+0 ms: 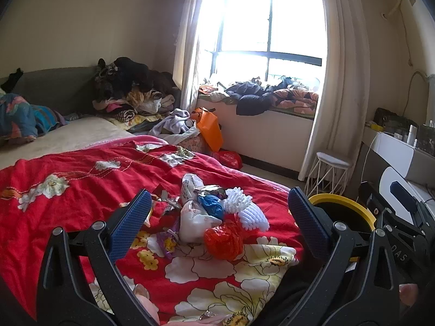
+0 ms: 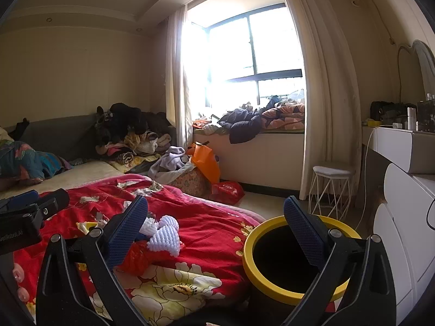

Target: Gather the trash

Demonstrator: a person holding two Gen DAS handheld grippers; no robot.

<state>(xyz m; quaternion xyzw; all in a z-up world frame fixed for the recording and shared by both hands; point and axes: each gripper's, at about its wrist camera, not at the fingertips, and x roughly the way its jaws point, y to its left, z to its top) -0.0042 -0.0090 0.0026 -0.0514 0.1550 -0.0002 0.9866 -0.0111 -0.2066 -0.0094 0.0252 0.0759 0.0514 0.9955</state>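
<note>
A heap of trash lies on the red flowered quilt [image 1: 81, 184]: a white plastic bag [image 1: 194, 220], a crumpled red bag [image 1: 224, 240], white foam netting [image 1: 246, 209], a blue scrap [image 1: 212, 205] and foil wrappers [image 1: 168, 203]. My left gripper [image 1: 220, 226] hovers just short of the heap, open and empty. A yellow-rimmed black bin [image 2: 293, 258] stands beside the bed on the right. My right gripper [image 2: 217, 233] is open and empty, with its right finger over the bin and its left finger near the foam netting [image 2: 163, 235] and red bag [image 2: 136, 258].
Piles of clothes lie at the head of the bed [image 1: 130, 92] and on the window seat [image 1: 261, 95]. An orange bag [image 1: 209, 129] and a red bag [image 1: 229, 159] sit on the floor. A white wire stool [image 2: 330, 187] and a white dresser [image 2: 402, 190] stand right.
</note>
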